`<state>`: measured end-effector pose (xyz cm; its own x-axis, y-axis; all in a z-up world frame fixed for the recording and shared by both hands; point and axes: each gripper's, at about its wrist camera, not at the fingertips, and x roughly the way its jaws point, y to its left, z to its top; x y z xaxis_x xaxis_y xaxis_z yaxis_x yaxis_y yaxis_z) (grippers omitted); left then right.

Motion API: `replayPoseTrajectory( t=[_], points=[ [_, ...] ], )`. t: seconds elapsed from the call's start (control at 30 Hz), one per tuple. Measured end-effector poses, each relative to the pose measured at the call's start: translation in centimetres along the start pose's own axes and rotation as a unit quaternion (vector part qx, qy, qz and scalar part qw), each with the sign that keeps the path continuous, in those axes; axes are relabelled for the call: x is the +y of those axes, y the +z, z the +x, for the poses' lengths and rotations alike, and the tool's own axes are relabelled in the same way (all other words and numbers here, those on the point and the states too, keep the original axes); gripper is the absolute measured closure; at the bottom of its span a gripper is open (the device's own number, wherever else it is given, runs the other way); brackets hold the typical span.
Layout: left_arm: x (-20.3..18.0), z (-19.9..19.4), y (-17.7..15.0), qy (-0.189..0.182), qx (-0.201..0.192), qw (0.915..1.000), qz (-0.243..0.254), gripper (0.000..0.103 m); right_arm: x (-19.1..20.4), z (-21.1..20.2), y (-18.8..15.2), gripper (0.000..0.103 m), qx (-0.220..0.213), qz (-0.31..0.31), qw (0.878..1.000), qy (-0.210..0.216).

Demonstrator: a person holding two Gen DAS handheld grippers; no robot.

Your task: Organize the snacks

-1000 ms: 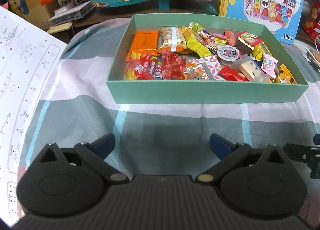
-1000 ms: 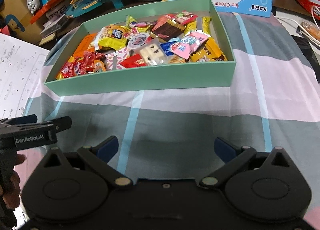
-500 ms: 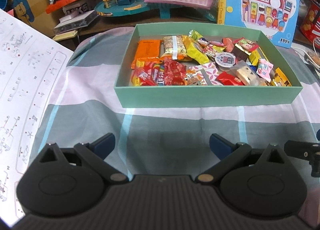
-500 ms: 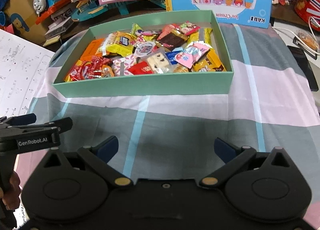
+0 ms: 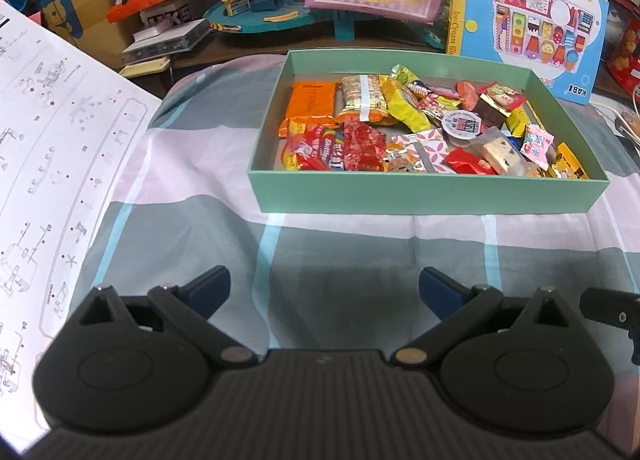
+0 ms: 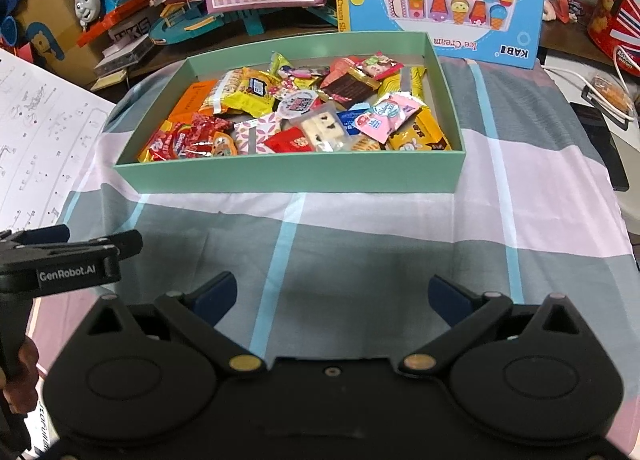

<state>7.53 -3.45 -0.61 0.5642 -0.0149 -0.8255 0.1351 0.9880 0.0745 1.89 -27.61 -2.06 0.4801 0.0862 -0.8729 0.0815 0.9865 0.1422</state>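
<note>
My left tongs (image 5: 322, 286) and right tongs (image 6: 331, 294) hover spread and empty below the snack box (image 6: 288, 178) at frame centre (piled high); a careless grab could scatter wrappers.

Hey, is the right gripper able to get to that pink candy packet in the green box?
Probably yes: the right gripper is open, the pink candy packet lies on top of the pile, and only bare cloth lies between.

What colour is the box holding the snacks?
Mint green box; clearest in the right wrist view.
</note>
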Motion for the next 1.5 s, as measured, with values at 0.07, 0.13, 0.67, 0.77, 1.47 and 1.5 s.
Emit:
replayPoseTrajectory(
  t=[0.07,0.13,0.67,0.77,1.47,1.5],
  points=[
    [0.1,0.0,0.0,0.001,0.0,1.0,-0.001,0.0,0.0,0.0,0.0,0.0,0.0,0.0,1.0,0.0],
    [0.2,0.0,0.0,0.001,0.0,1.0,-0.002,0.0,0.1,0.0,-0.1,0.0,0.0,0.0,1.0,-0.001],
    [0.1,0.5,0.0,-0.001,0.004,1.0,0.005,0.0,-0.4,0.6,0.1,0.0,0.01,0.0,1.0,0.0],
    [0.0,0.6,0.1,-0.003,0.006,1.0,0.006,0.0,-0.4,0.7,0.1,0.0,0.011,0.001,1.0,0.0],
    [-0.3,1.4,0.4,-0.003,0.009,0.9999,0.013,0.001,-0.6,1.3,0.6,0.0,0.016,0.005,1.0,-0.004],
    [-0.4,1.4,0.4,-0.004,0.009,0.9999,0.013,0.001,-0.7,1.4,0.6,0.0,0.016,0.005,1.0,-0.004]
  ],
)
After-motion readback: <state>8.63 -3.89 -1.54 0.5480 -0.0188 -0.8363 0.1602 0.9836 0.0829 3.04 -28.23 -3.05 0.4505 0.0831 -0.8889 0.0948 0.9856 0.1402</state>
